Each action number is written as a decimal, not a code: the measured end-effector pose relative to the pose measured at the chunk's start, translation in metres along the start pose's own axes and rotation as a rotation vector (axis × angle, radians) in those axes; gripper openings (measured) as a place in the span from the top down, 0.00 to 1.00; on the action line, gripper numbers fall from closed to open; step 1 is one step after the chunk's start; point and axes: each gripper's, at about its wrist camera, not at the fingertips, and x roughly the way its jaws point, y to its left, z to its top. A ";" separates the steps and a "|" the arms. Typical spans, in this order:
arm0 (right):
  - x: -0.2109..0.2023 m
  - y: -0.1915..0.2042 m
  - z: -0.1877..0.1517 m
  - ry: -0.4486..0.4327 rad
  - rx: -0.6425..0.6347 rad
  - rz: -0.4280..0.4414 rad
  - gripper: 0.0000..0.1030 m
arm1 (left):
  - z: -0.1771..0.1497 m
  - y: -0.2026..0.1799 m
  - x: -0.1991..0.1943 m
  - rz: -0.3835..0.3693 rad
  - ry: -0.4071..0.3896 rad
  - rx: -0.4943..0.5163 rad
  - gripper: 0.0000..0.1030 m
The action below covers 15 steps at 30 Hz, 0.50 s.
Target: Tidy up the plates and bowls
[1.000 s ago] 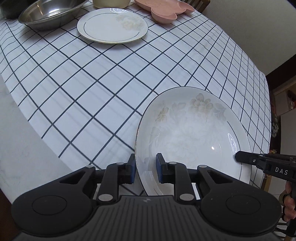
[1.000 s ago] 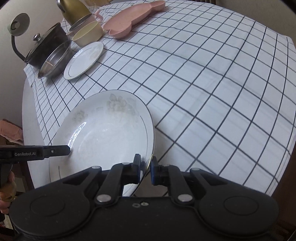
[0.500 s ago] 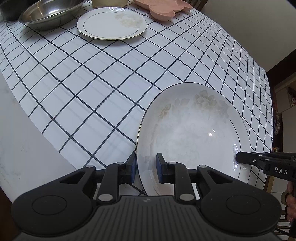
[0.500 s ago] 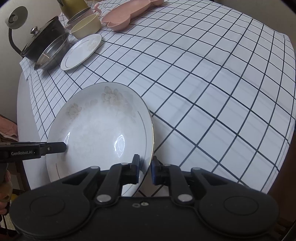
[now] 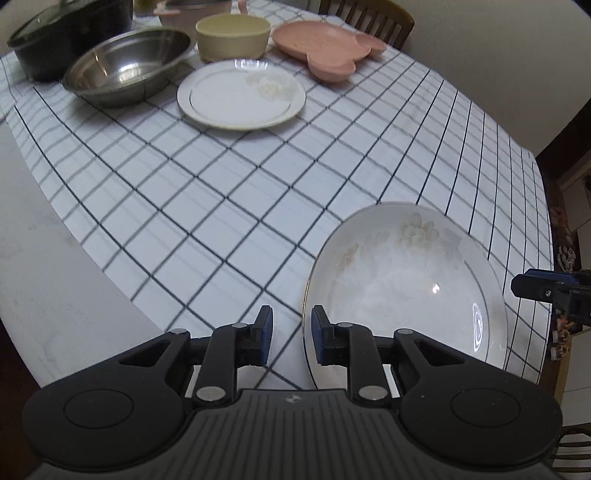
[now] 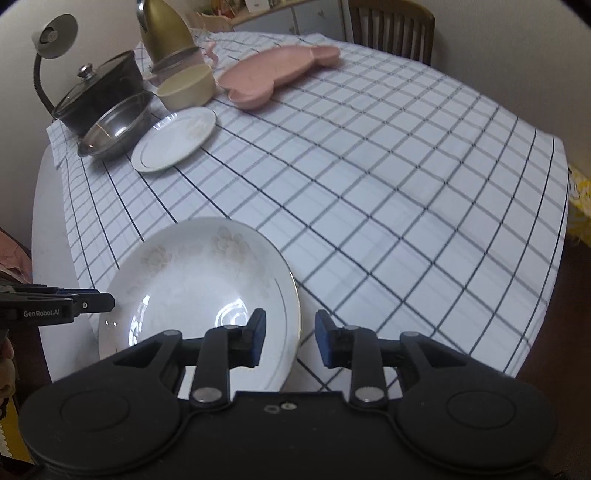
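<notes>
- Presently, the large white deep plate with a faint flower print and a thin dark rim line [image 5: 406, 288] lies on the white tablecloth with dark grid lines [image 5: 221, 192], at the near edge of the table.
- Left gripper [image 5: 291, 332]: at the plate's left rim, pads a little apart. The rim runs between them, close by the inner pad. Cloth shows between the rim and the outer pad, so there is no pinch.
- Right gripper [image 6: 291, 338]: at the plate's right rim, jaws just now spreading. The rim stands between the pads with a gap on either side.
- Small white flat plate with a gold line [image 5: 240, 96]: well beyond the large plate, up and to its left.
- Round stainless-steel bowl [image 5: 129, 66]: left of the small plate, farther from the large plate.
- Cream round bowl [image 5: 232, 37]: behind the small plate.
- Pink lobed plastic tray [image 5: 321, 48]: far side of the large plate, right of the cream bowl.
- Black pot with a glass lid [image 6: 99, 88]: behind the steel bowl.
- Wooden chair [image 6: 391, 26]: past the table's far edge.
</notes>
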 end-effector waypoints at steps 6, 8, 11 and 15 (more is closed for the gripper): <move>-0.009 0.020 0.018 -0.072 -0.064 -0.002 0.60 | 0.015 -0.004 -0.020 0.010 -0.084 0.029 0.79; -0.010 0.027 0.025 -0.092 -0.073 0.000 0.58 | 0.021 -0.004 -0.025 0.010 -0.109 0.033 0.79; -0.012 0.037 0.034 -0.124 -0.093 -0.002 0.54 | 0.031 -0.004 -0.032 0.015 -0.151 0.038 0.79; -0.015 0.049 0.047 -0.168 -0.120 -0.001 0.44 | 0.044 -0.002 -0.039 0.022 -0.199 0.034 0.79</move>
